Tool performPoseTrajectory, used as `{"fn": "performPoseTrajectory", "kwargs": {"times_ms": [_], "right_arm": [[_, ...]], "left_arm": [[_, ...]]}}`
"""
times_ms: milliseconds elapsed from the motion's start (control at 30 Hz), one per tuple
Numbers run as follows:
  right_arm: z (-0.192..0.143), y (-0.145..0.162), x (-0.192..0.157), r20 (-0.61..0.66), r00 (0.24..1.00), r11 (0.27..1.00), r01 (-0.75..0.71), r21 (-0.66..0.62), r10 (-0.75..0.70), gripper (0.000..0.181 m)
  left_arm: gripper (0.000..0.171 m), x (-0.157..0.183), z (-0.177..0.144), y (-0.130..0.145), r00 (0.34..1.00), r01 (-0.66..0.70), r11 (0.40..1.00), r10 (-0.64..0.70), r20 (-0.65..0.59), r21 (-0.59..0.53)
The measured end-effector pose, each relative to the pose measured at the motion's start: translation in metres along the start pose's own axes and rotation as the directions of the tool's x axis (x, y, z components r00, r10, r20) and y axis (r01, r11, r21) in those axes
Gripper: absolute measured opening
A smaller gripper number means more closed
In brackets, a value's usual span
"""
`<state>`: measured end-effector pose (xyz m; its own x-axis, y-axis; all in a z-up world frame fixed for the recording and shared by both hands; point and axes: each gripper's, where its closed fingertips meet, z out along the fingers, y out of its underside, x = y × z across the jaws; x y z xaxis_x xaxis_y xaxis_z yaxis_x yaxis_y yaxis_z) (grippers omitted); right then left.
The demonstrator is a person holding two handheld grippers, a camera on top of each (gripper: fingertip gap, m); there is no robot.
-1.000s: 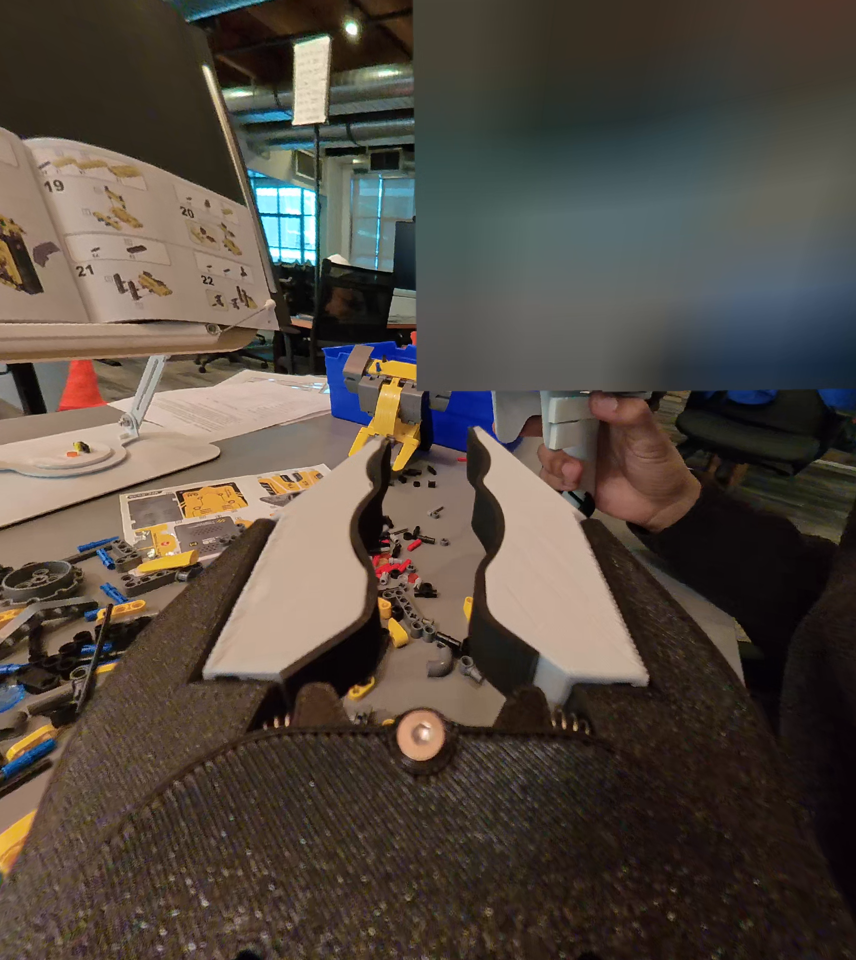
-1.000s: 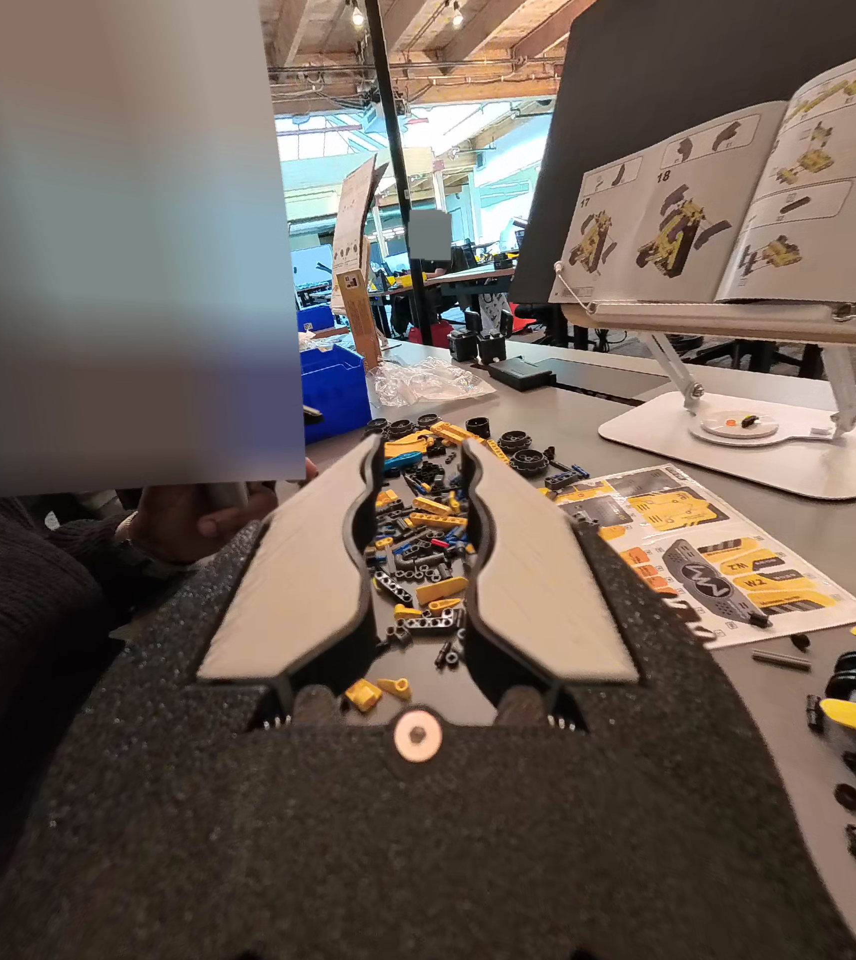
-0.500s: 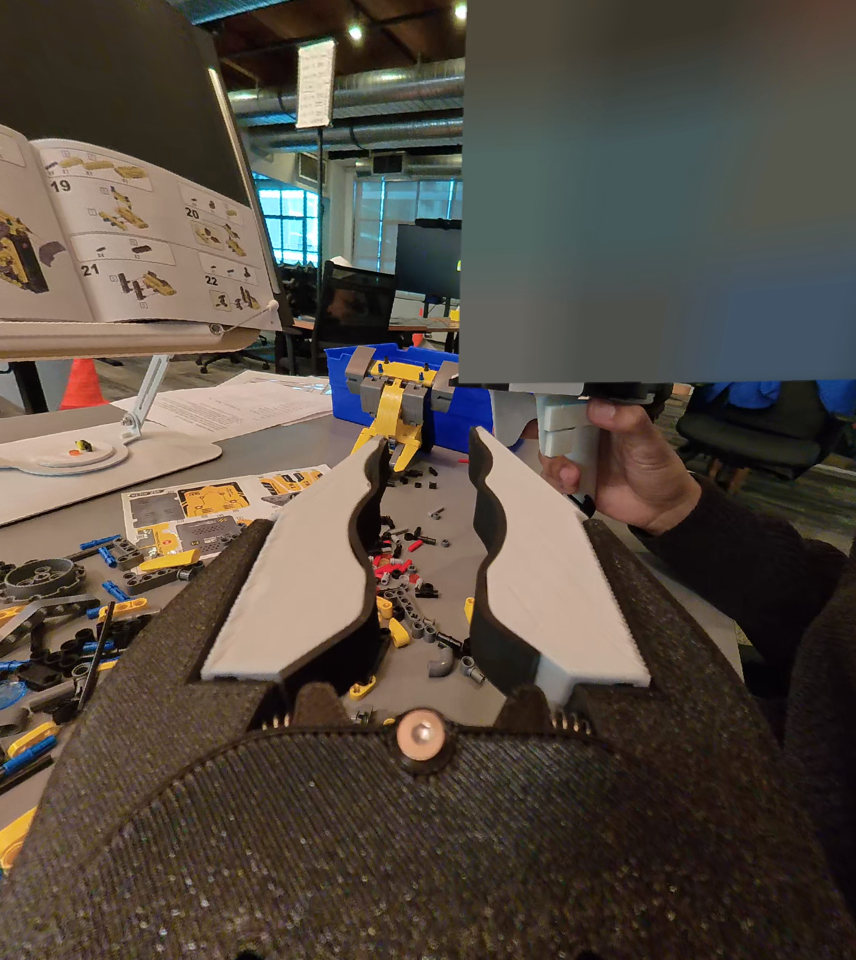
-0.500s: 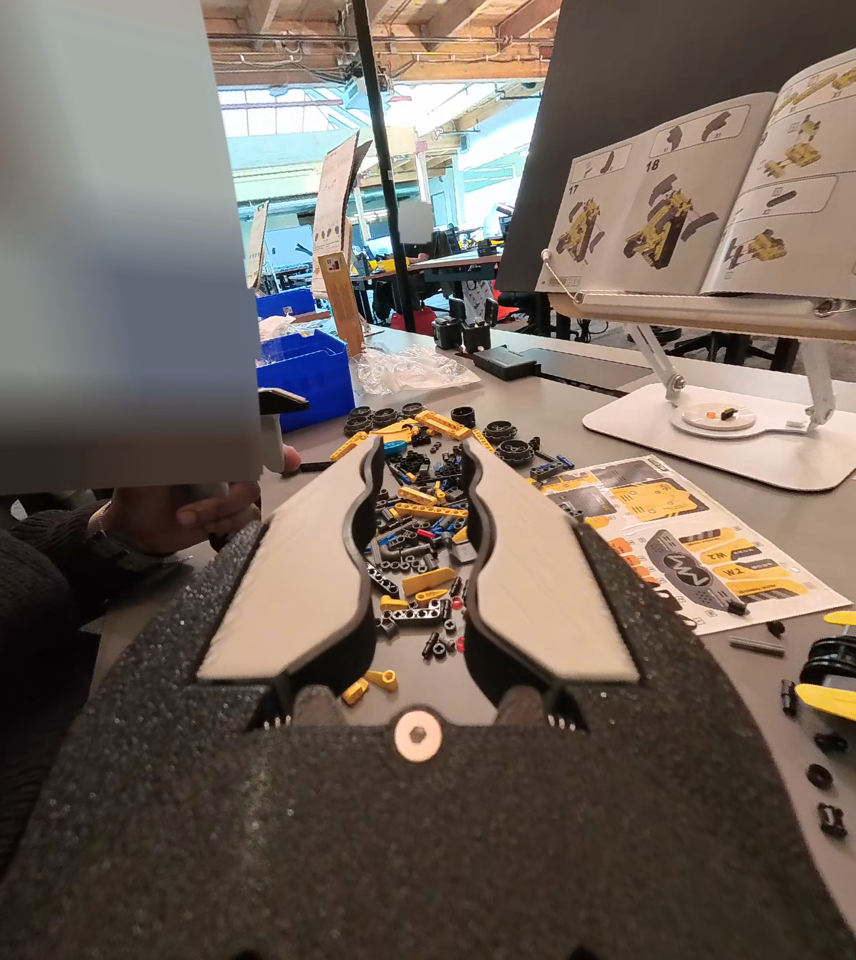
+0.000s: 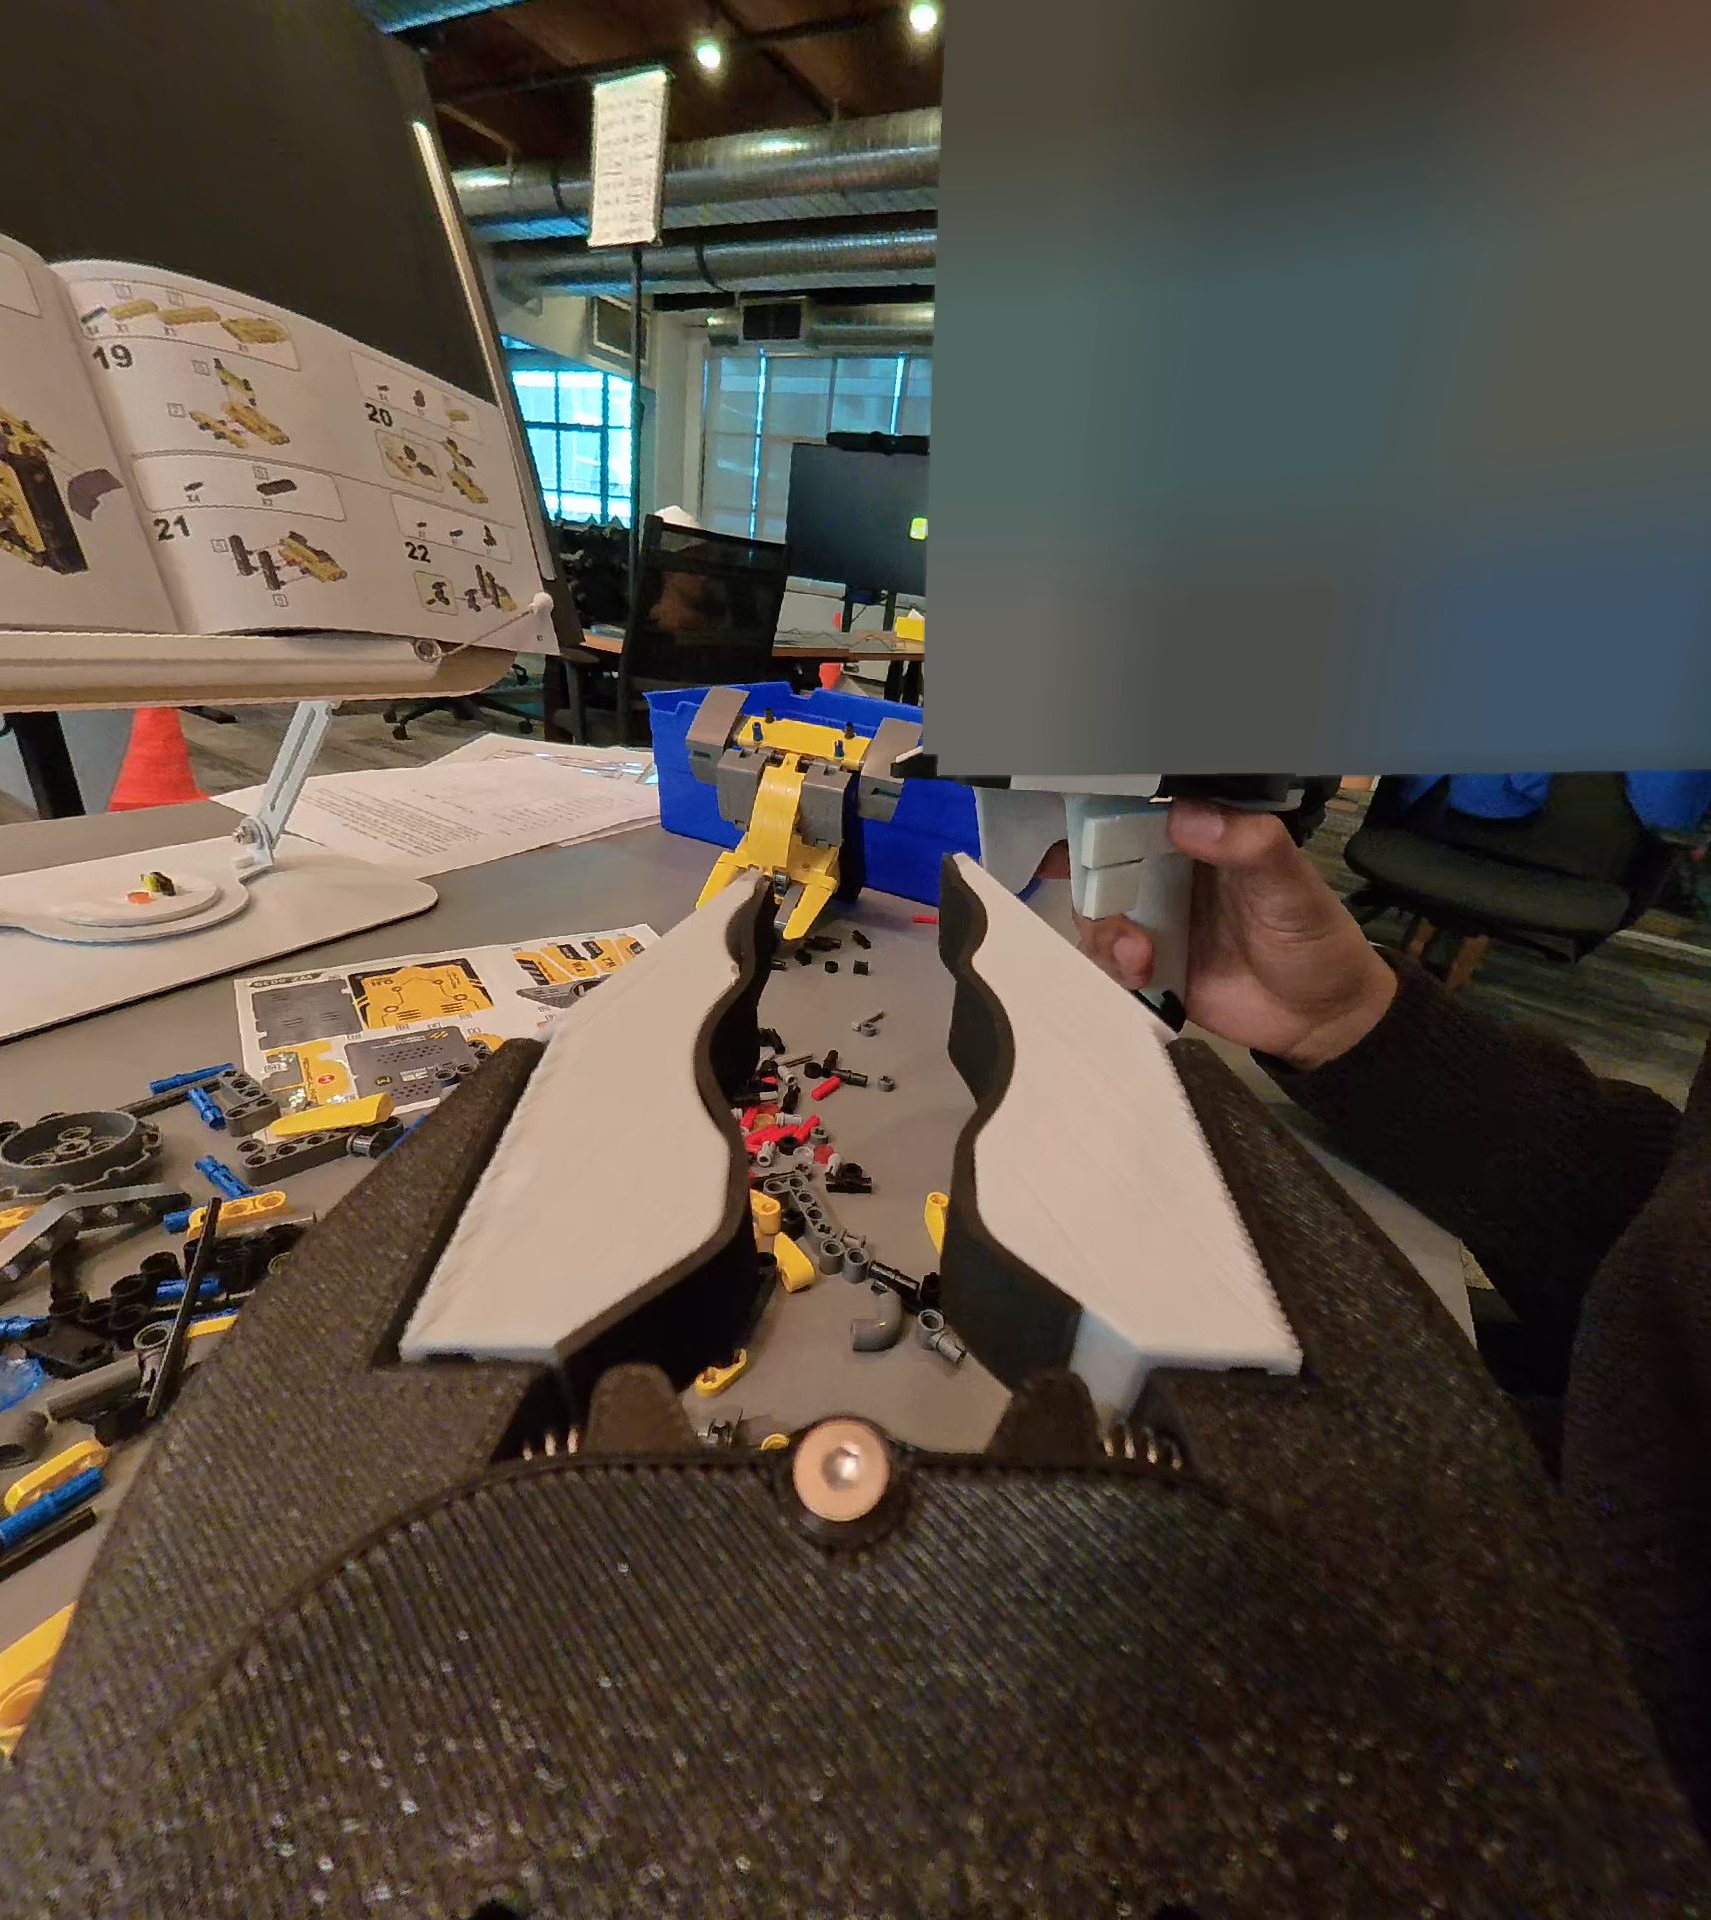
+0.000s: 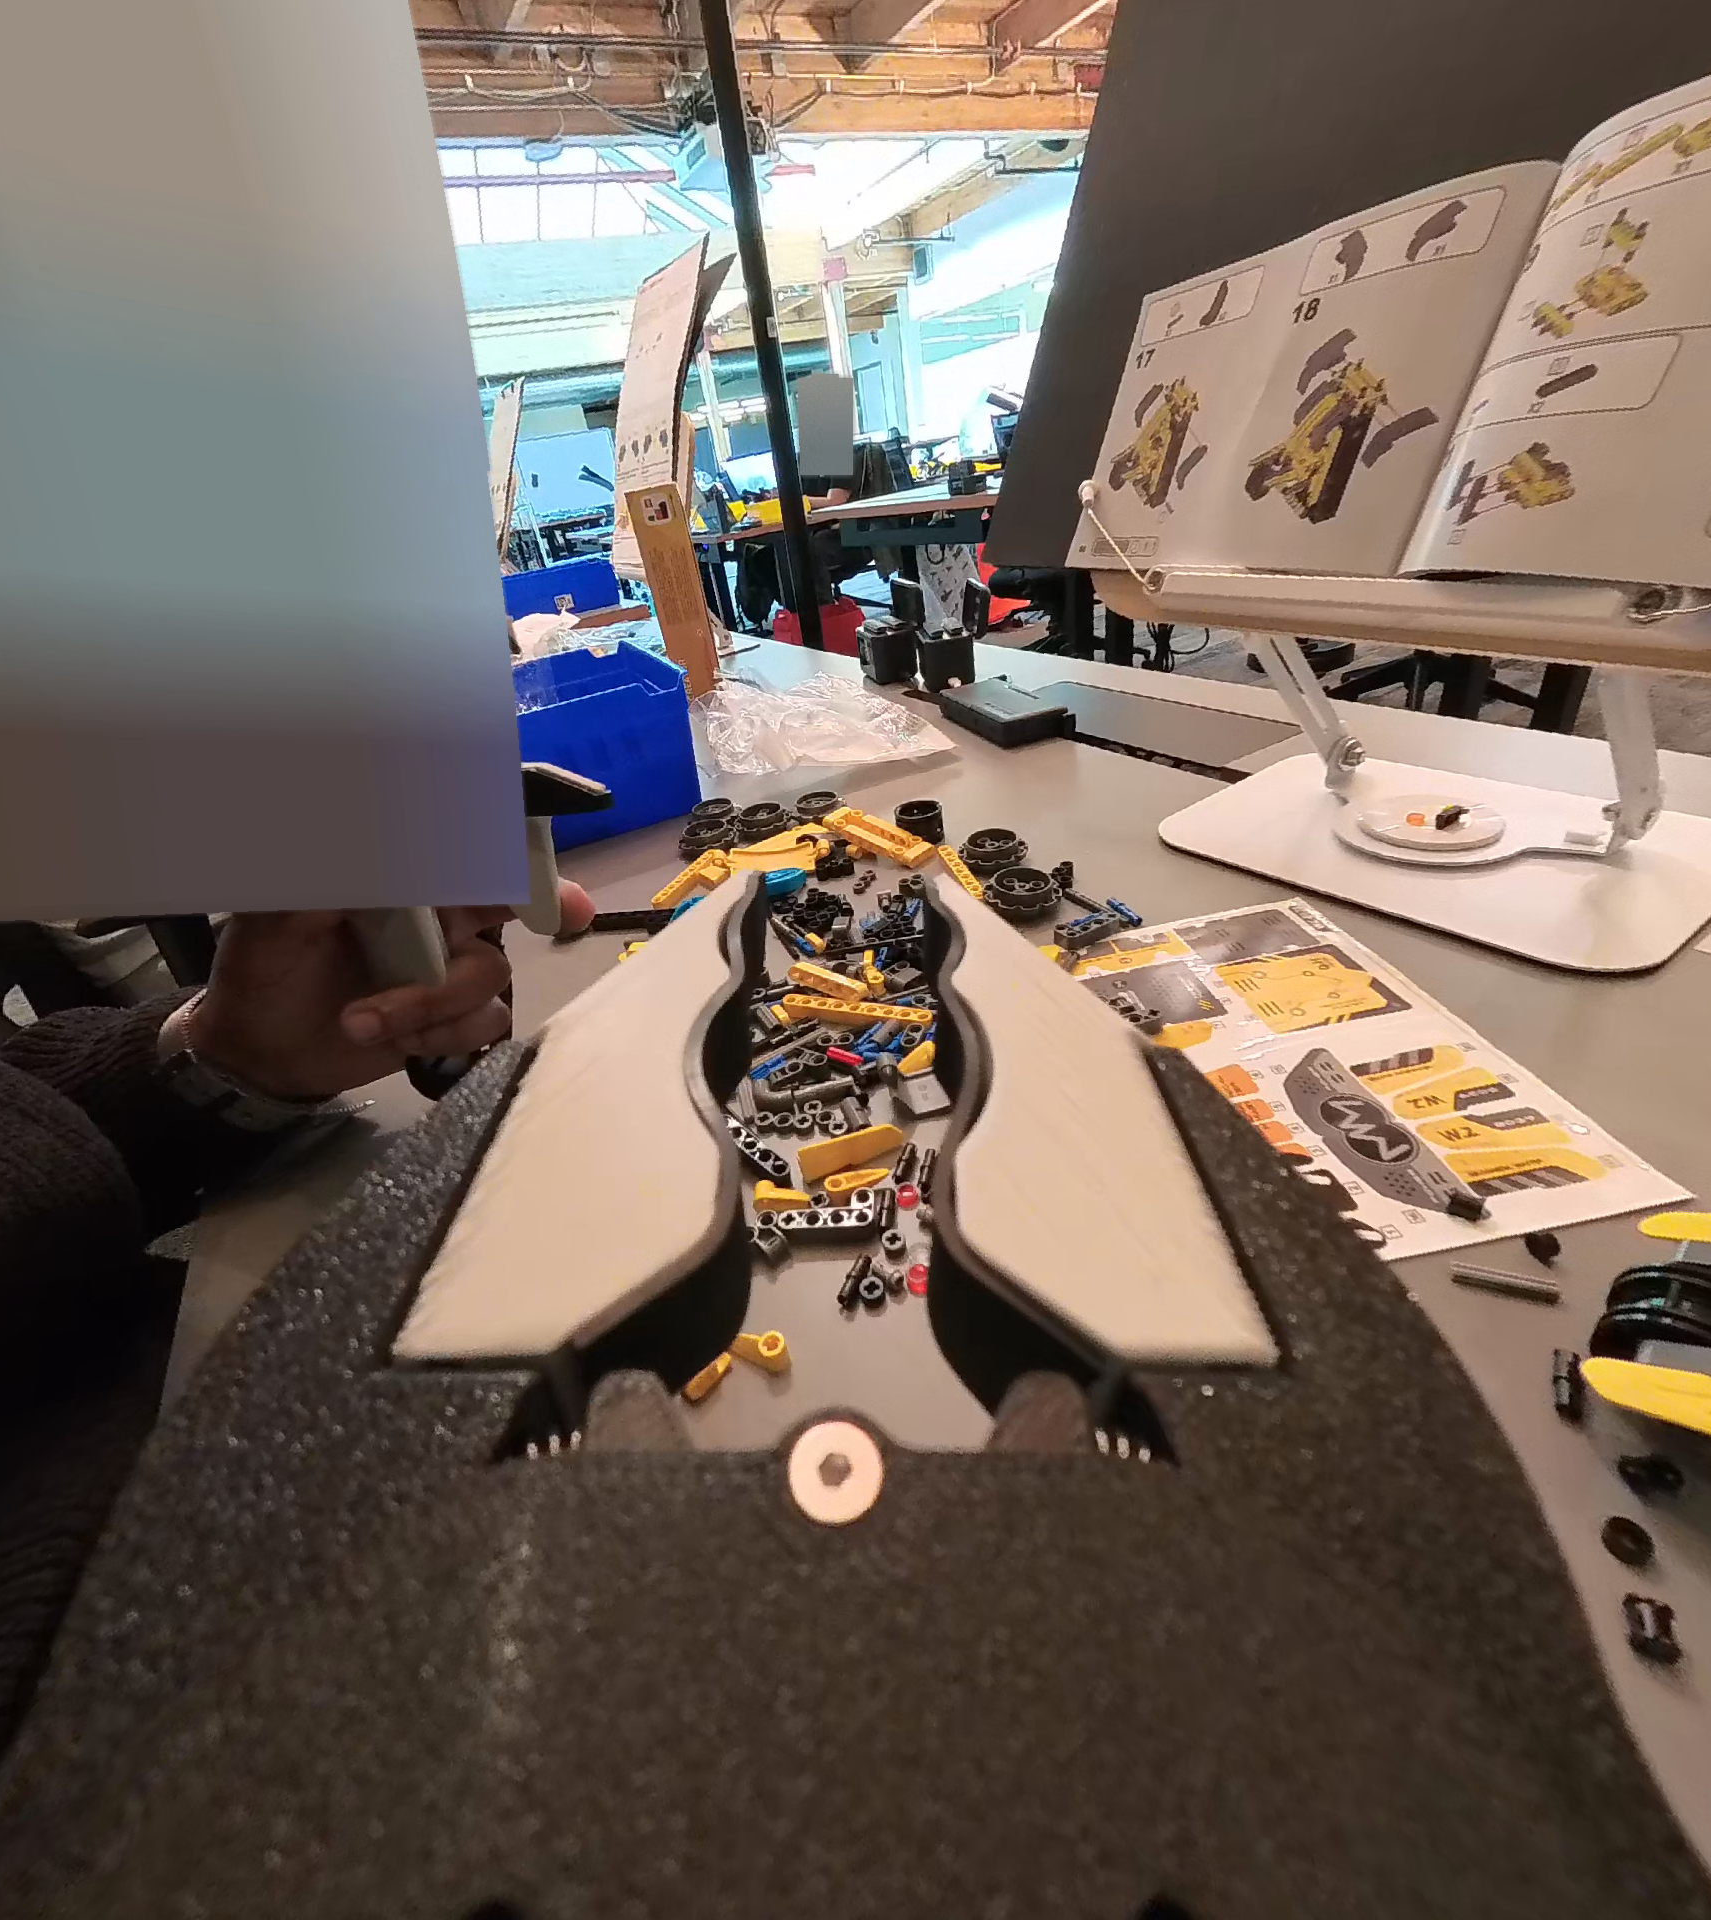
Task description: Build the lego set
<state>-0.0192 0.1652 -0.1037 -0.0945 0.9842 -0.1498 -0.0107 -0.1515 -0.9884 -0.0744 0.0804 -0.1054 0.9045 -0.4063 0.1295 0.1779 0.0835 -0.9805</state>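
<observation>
Left gripper [image 5: 846, 894] hanging empty, jaws wider apart than a second ago, aimed at yellow-grey model [image 5: 786, 805] by blue bin [image 5: 690, 753]. Right gripper [image 6: 846, 899] gaping empty too — view sliding left across loose parts pile [image 6: 830, 1049] on grey table [image 6: 1090, 831]; nothing gripped.

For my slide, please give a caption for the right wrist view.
Open right gripper hovering over scattered yellow and black building pieces on a grey table.

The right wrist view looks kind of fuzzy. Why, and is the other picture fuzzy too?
Right wrist view: the gripper fingers' edges and the small black parts at lower right are smeared, like motion blur, and the windows glare white. Left wrist view: sharp throughout, with the booklet bowed by the wide lens.
</observation>
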Motion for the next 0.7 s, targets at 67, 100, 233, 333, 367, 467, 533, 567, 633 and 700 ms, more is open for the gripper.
{"fn": "performPoseTrajectory", "kwargs": {"times_ms": [67,100,233,333,367,467,533,567,633,700], "right_arm": [[0.0001,0.0,0.0,0.0,1.0,1.0,0.0,0.0,0.0,0.028],[0.0,0.0001,0.0001,-0.001,1.0,1.0,0.0,0.0,0.0,0.029],[0.0,0.0005,0.0003,-0.002,1.0,1.0,0.0,-0.002,0.0,0.029],[0.0002,0.001,0.0007,-0.005,1.0,1.0,0.001,-0.006,-0.001,0.029],[0.0002,0.0012,0.0009,-0.007,1.0,1.0,0.002,-0.007,-0.002,0.028],[0.0004,0.0016,0.0012,-0.009,1.0,1.0,0.003,-0.009,-0.003,0.029],[0.0005,0.0019,0.0014,-0.01,1.0,1.0,0.003,-0.011,-0.003,0.029],[0.0005,0.002,0.0016,-0.011,1.0,1.0,0.003,-0.011,-0.003,0.029],[0.0005,0.0022,0.0016,-0.011,1.0,1.0,0.002,-0.012,-0.002,0.029],[0.0007,0.0029,0.0012,-0.007,1.0,1.0,-0.005,-0.017,0.005,0.028]], "left_arm": [[0.031,0.0,0.0001,0.0002,1.0,-0.001,1.0,0.001,0.0,-0.001],[0.03,-0.0001,0.0002,0.0002,1.0,-0.001,1.0,0.001,0.001,-0.001],[0.031,-0.0001,0.0004,0.001,1.0,0.001,1.0,-0.001,0.0,-0.005],[0.03,-0.0003,0.0004,0.0011,1.0,0.0,1.0,0.0,0.001,-0.005],[0.03,-0.0004,0.0004,0.001,1.0,0.0,1.0,0.0,0.002,-0.005],[0.031,-0.0005,0.0007,0.0018,1.0,0.003,1.0,-0.003,0.0,-0.009],[0.031,-0.0005,0.0007,0.0019,1.0,0.002,1.0,-0.002,0.001,-0.01],[0.031,-0.0007,0.0007,0.0018,1.0,0.002,1.0,-0.002,0.002,-0.009],[0.031,-0.0007,0.0007,0.0021,1.0,0.003,1.0,-0.003,0.001,-0.01],[0.031,-0.0009,0.0008,0.0025,1.0,0.003,1.0,-0.003,0.002,-0.012]]}}
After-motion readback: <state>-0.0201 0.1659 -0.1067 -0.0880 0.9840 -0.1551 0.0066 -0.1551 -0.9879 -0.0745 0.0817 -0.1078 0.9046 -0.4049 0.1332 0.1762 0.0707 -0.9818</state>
